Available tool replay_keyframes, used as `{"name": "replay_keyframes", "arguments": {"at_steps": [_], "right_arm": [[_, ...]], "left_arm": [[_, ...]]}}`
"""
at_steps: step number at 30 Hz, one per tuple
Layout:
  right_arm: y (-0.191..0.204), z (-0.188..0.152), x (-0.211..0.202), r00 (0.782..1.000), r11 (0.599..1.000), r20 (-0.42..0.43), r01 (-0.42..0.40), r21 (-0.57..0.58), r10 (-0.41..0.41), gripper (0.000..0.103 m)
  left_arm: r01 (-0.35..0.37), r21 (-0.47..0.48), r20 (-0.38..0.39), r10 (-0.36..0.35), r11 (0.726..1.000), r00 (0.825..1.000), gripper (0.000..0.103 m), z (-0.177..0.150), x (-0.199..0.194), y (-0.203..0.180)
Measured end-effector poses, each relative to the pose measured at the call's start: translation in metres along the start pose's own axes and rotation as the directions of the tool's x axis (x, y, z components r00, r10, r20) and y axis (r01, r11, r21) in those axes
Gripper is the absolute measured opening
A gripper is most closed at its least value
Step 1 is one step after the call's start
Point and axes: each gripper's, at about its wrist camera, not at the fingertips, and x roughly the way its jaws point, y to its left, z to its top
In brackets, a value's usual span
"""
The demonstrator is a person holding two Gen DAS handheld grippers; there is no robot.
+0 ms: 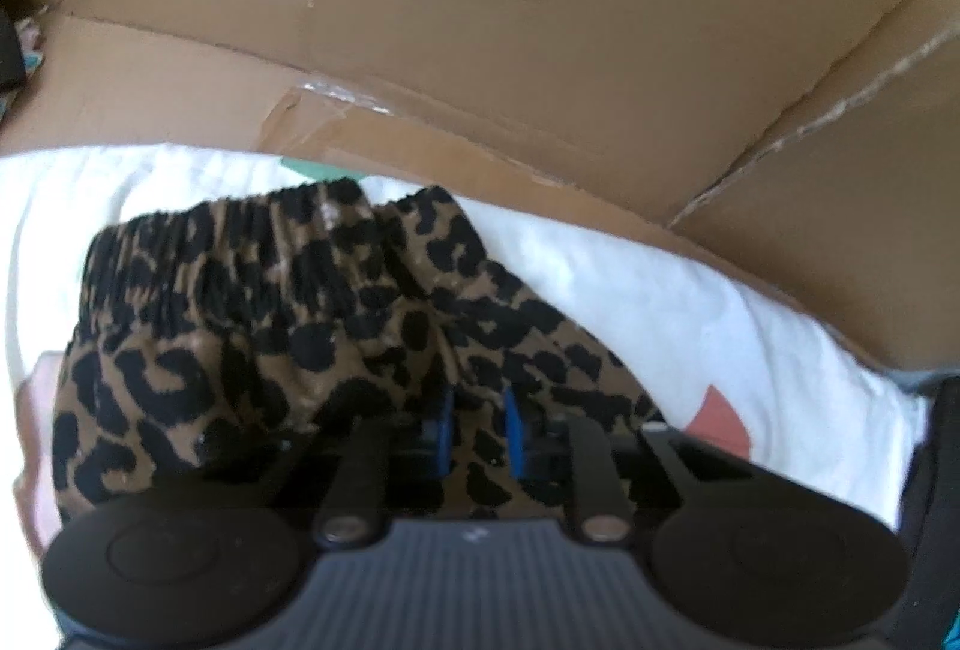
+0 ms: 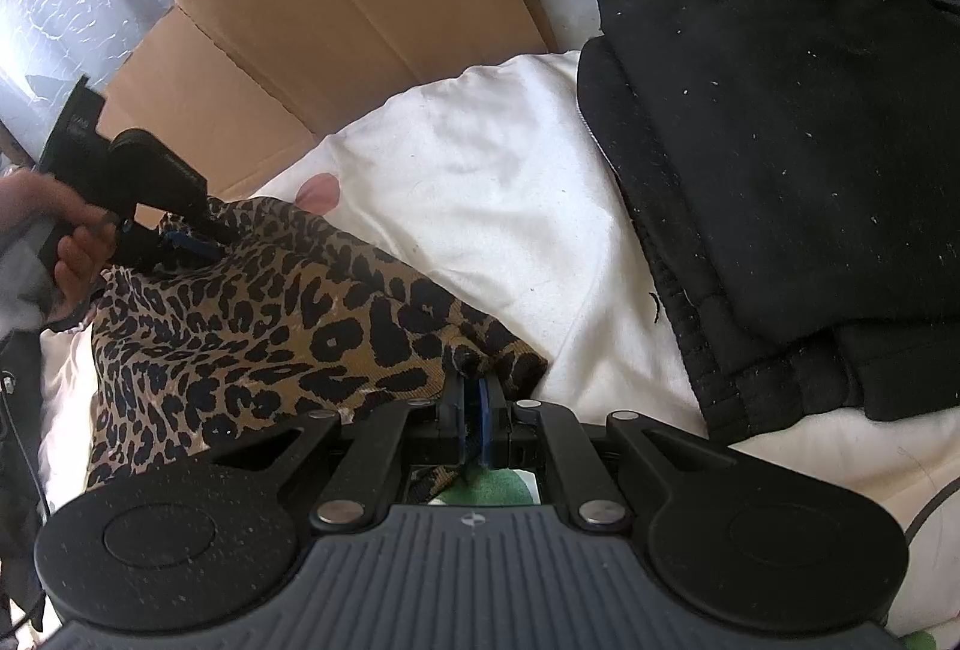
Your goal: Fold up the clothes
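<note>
Both grippers, left gripper (image 1: 477, 431) and right gripper (image 2: 474, 410), are pinching the leopard-print shorts (image 2: 258, 314) with jaws closed on the fabric, bunched over the white bedding (image 2: 480, 182) near the cardboard (image 1: 480, 20), looking light, floppy, best held at the elastic waistband (image 1: 222, 236).

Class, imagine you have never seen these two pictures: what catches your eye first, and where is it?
The leopard-print garment stands out first, spread across the white bedding with each tool pinching an edge: the right tool near the bottom of its own view, the left tool likewise in its own. Next comes the folded black clothing stacked at the right, and the brown cardboard behind the bed.
</note>
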Motion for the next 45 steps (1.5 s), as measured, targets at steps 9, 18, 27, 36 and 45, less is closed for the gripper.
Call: {"name": "replay_keyframes", "arguments": {"at_steps": [9, 18, 27, 36, 45], "right_arm": [[0.0, -0.001, 0.001, 1.0, 1.0, 0.001, 0.006, 0.002, -0.006, 0.004], [0.001, 0.0, -0.004, 1.0, 1.0, 0.014, 0.0, 0.003, 0.0, 0.002], [0.004, 0.005, -0.02, 0.998, 1.0, 0.064, 0.003, -0.017, -0.002, 0.002], [-0.005, 0.005, -0.01, 0.999, 0.999, 0.033, 0.039, 0.016, -0.04, 0.002], [-0.01, 0.006, -0.007, 0.998, 0.997, 0.018, 0.067, 0.027, -0.067, 0.002]], "left_arm": [[0.09, -0.075, 0.0, -0.09, 0.993, 0.996, 0.009, -0.006, 0.0, 0.022], [0.14, -0.084, 0.023, -0.138, 0.987, 0.99, 0.0, 0.002, -0.015, 0.022], [0.25, -0.086, 0.069, -0.244, 0.964, 0.967, 0.0, 0.022, -0.044, 0.007], [0.255, -0.072, 0.046, -0.252, 0.964, 0.967, 0.0, 0.023, -0.03, -0.008], [0.248, -0.09, 0.02, -0.248, 0.964, 0.969, 0.0, 0.027, -0.008, 0.001]]}}
